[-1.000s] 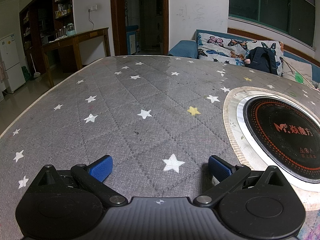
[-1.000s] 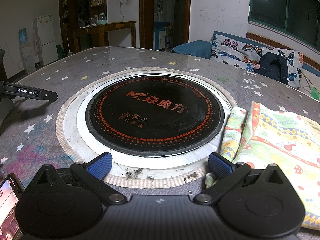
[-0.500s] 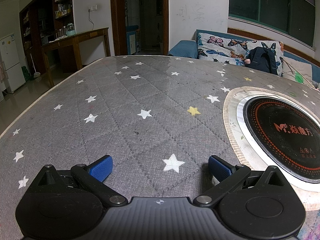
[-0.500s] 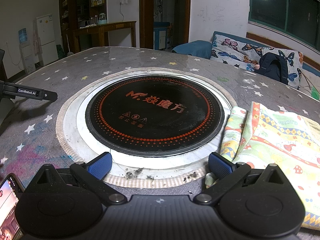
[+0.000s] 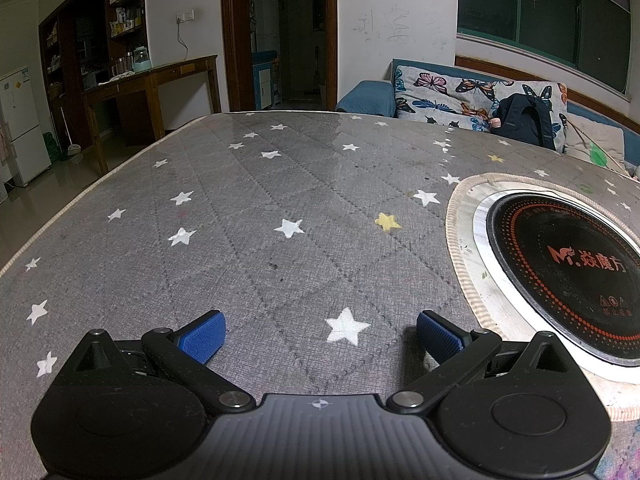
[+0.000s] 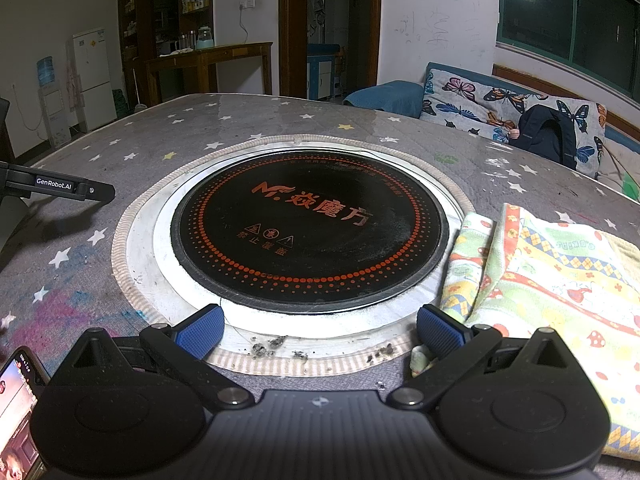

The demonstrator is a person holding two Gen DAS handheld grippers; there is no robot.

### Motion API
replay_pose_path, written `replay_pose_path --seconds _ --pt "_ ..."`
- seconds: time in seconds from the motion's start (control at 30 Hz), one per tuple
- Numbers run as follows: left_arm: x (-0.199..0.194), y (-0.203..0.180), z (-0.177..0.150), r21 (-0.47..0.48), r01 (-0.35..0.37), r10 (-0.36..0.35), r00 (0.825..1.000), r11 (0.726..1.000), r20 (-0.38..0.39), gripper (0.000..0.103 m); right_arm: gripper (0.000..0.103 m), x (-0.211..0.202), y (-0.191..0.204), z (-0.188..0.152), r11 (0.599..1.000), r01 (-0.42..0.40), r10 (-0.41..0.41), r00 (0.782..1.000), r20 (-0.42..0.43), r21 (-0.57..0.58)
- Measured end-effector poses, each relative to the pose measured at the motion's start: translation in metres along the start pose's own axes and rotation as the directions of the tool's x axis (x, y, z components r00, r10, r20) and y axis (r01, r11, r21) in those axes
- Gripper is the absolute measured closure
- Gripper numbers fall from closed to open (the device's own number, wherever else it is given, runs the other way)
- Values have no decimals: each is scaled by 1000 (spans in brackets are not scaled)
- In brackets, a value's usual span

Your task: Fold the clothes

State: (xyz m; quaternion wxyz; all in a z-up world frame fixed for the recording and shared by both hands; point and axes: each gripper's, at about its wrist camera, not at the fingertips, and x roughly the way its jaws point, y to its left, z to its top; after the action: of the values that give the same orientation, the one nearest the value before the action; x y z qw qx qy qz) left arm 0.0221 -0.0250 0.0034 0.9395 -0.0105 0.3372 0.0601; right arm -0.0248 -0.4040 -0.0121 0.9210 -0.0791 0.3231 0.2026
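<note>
One star-print grey table (image 5: 248,248), dim room

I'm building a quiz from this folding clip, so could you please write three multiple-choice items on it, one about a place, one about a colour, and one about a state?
1. Where does the patterned cloth lie relative to the round induction cooktop?
A. To its right
B. On top of it
C. To its left

2. What colour are the pads on the fingers of the right gripper?
A. Red
B. Blue
C. White

3. What state is the left gripper in?
A. Shut on the cloth
B. Shut on nothing
C. Open, holding nothing

Answers: 1 A, since the right wrist view shows the cloth on the star-print table cover just right of the cooktop's rim. 2 B, as both pads show blue. 3 C, because its fingers stand wide apart over the bare cover.
</note>
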Motion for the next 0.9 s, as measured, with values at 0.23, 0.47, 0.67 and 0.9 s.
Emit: replay_pose_path --seconds 0.23,0.47,0.67,0.9 --pt "0 0 0 0 0 0 1000 1000 0 0 0 0 0 0 1000 0 0 1000 0 0" --pt "0 0 0 0 0 0 1000 1000 0 0 0 0 0 0 1000 0 0 1000 0 0" --pt "0 0 0 0 0 0 1000 1000 0 0 0 0 0 0 1000 0 0 1000 0 0" --pt "0 0 0 0 0 0 1000 1000 0 0 0 0 0 0 1000 0 0 1000 0 0"
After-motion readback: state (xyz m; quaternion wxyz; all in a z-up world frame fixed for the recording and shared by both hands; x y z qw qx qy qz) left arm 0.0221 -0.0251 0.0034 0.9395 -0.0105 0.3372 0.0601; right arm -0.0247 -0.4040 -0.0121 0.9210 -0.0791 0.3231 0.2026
